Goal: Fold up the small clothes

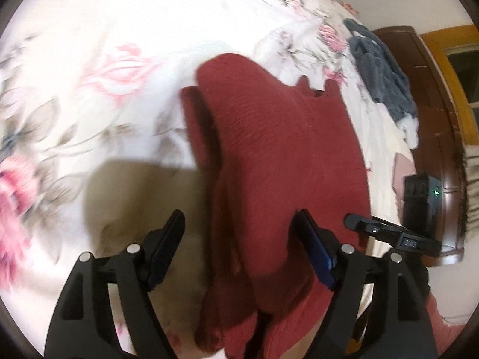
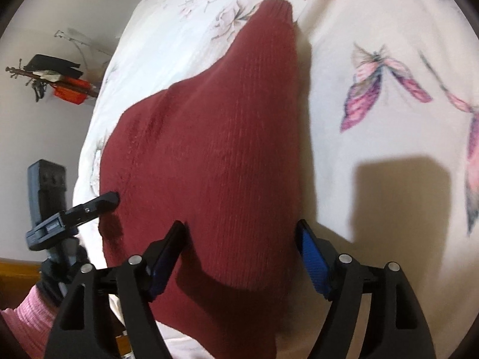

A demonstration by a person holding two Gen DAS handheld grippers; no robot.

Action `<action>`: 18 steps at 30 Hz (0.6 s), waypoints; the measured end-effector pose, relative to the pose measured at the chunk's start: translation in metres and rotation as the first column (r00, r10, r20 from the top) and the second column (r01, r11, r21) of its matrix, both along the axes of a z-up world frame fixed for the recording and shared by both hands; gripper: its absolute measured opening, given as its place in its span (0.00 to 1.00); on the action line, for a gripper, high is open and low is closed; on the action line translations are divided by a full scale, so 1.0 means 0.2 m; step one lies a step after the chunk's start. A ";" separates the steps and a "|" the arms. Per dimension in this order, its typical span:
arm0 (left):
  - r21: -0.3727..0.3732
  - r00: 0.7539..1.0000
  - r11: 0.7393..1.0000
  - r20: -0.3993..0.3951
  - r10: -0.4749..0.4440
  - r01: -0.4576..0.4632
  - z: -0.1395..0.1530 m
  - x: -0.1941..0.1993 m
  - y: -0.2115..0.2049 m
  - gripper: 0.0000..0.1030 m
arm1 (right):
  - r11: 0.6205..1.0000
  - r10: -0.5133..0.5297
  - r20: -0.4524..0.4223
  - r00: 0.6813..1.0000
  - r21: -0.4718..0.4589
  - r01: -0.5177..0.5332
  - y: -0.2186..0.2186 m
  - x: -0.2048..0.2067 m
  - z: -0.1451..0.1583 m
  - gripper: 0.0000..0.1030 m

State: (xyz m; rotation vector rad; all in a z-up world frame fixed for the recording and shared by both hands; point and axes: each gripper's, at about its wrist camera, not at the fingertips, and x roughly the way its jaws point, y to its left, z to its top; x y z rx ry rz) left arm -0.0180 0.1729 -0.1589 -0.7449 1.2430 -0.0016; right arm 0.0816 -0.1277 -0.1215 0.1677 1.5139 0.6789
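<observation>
Red and knitted, the sweater [image 2: 209, 155] lies on the bed [image 2: 374, 164], near the edge of the bed closest to the person. It has fine ribs running along it and looks soft and thick. One narrow end, maybe a sleeve, points away toward the far side of the bed. In the left wrist view the sweater already has a long raised fold [image 1: 203, 137] down its left side, so I think the folding is partly done.

The left gripper [image 1: 239, 230] is wide open, with the sweater between its fingers but not pinched. The right gripper [image 2: 241, 236] is wide open too, and it hovers over the near end of the sweater. Nothing is held.

The bed cover is smooth and white with pink flowers and a butterfly [image 2: 383, 89]. A fuzzy grey cloth [image 1: 380, 74] lies in a heap at the far edge of the bed, by the dark wood bed frame [image 1: 425, 95].

Next, I think each gripper needs to close on an edge of the sweater and lift it over. The knit is floppy, so both sides should move together.
</observation>
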 end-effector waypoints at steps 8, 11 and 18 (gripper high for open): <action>0.122 0.997 0.991 0.035 -0.064 0.059 0.18 -0.16 -0.19 0.74 | 1.000 0.020 -0.017 1.000 -0.022 -0.020 -0.04 -0.18 0.06 0.75; 0.155 0.996 0.984 0.001 -0.089 0.088 0.14 -0.20 -0.24 0.74 | 0.998 0.028 -0.024 0.999 -0.056 -0.029 -0.08 -0.24 0.04 0.75; 0.135 0.998 0.990 -0.065 -0.027 0.036 -0.08 -0.27 -0.15 0.79 | 0.994 0.002 -0.026 1.000 -0.105 -0.005 -0.11 -0.24 -0.07 0.75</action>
